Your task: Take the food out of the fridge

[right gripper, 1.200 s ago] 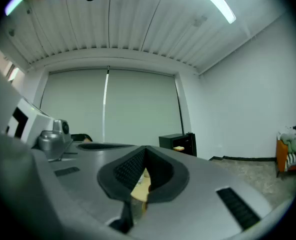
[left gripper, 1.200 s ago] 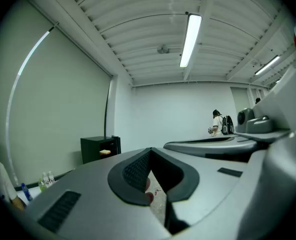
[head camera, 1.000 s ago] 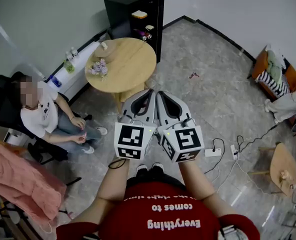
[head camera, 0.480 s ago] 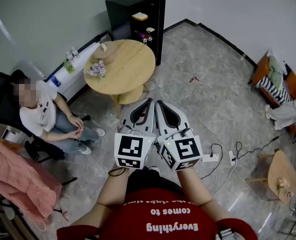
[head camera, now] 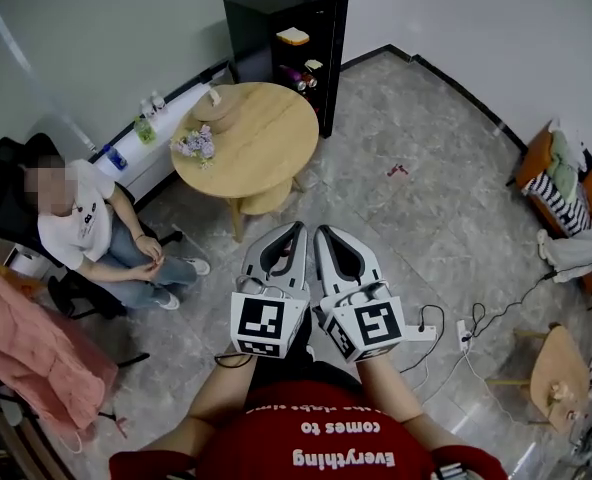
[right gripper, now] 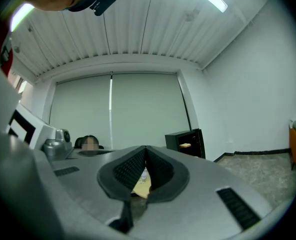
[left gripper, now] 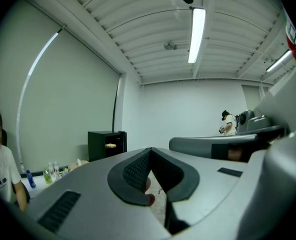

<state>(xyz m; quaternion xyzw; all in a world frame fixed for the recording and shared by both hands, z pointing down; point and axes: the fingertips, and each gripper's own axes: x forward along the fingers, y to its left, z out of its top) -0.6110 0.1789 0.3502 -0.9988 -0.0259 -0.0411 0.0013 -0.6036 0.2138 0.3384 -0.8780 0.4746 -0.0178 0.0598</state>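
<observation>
Head view shows me both tools held side by side in front of the red shirt (head camera: pixel 321 438), well apart from everything the task concerns. The left gripper (head camera: pixel 298 230) and the right gripper (head camera: pixel 322 232) nearly touch each other and point across the floor toward the round wooden table (head camera: pixel 261 138).

In the left gripper view I see the two ribbed pads meeting at their tips, pressed together with nothing between them. The right gripper view gives me the same: jaws pressed together and empty, with only the table edge showing through the gap below the tips.

The black fridge (head camera: pixel 331 58) stands against the far wall just behind the table, its front open toward me. On its top shelf lies a pale piece of bread (head camera: pixel 293 36). A lower shelf carries a few small items (head camera: pixel 298 76) that I cannot identify from here. All of the food is inside the fridge.

A bunch of flowers (head camera: pixel 198 144) sits on the table's left side. A seated person (head camera: pixel 86 223) is in a black chair to the left. A white power strip (head camera: pixel 423 333) lies on the floor by the right gripper.
</observation>
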